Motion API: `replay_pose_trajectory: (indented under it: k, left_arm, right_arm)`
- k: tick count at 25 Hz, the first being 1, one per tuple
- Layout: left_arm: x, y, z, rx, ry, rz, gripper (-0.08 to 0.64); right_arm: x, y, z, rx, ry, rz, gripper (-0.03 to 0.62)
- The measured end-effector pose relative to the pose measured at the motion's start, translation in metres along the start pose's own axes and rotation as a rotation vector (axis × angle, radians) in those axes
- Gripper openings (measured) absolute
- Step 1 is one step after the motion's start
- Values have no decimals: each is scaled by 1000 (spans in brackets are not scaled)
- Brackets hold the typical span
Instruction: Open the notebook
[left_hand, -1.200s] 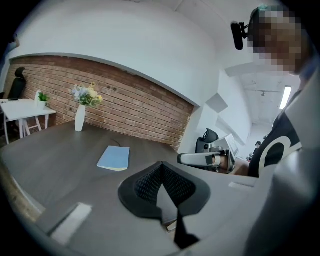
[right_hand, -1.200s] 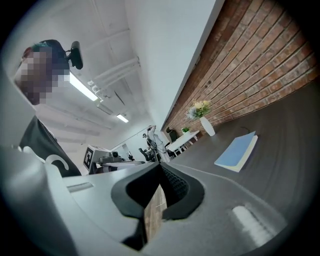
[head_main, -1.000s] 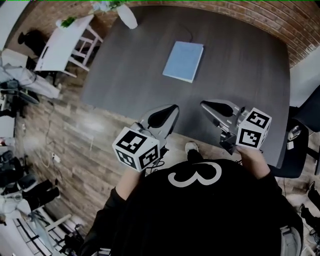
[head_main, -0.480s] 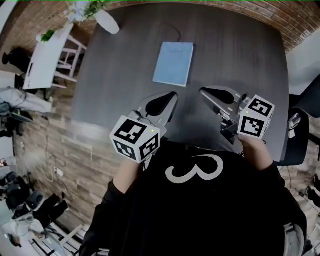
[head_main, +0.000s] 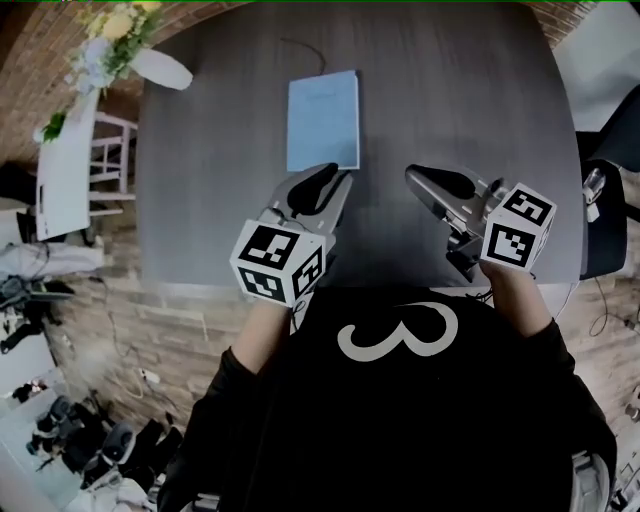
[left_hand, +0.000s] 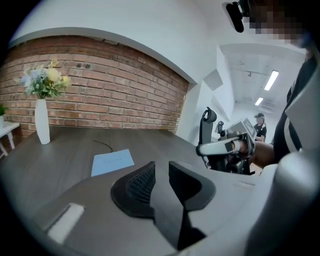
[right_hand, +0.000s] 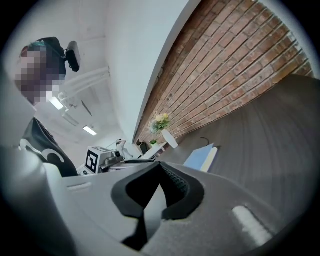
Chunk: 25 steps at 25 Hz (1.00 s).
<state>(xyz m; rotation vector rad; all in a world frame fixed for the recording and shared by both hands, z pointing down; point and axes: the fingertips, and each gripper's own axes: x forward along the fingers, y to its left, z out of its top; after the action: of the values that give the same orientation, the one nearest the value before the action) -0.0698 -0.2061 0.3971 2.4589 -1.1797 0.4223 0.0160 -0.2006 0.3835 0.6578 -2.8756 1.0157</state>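
Closed blue notebook (head_main: 322, 120) lying flat on the desk (head_main: 480, 90) just beyond the left gripper (head_main: 328, 176), whose empty jaws have just been opening to a narrow gap; right gripper (head_main: 416, 176) empty, jaws together; the cover's free edge should be nipped thinly and lifted slowly.

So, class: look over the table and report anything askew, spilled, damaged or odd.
Nothing stands out. The blue notebook lies closed and flat on the table, the vase stands upright near a far corner, and a thin cable lies beyond the notebook. No spill or damage shows.
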Motion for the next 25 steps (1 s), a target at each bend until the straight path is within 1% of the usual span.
replay_pose_trajectory:
  k: [4, 6, 8, 12, 17, 21, 22, 25]
  left_arm:
    - [21, 0, -18, 44, 73, -35, 141]
    - [28, 1, -27, 75, 101, -31, 160]
    - [36, 5, -37, 126, 134, -16, 164]
    - [57, 11, -57, 252, 188, 28, 184]
    - [74, 19, -74, 344, 235, 90, 207]
    - [83, 30, -85, 474, 288, 163, 212]
    - [86, 33, -87, 488, 293, 175, 212]
    - [90, 39, -90, 500, 297, 209, 210]
  right_arm:
    - [-10, -20, -13, 51, -25, -55, 2]
    - [-16, -28, -20, 68, -38, -87, 2]
    - [-23, -33, -27, 86, -50, -110, 2]
    - [-37, -41, -40, 110, -50, -142, 2]
    - [-48, -49, -51, 128, -63, -171, 2]
    - [-54, -52, -58, 141, -67, -189, 2]
    - [-55, -52, -60, 143, -67, -192, 2]
    - [-61, -53, -63, 148, -67, -202, 2]
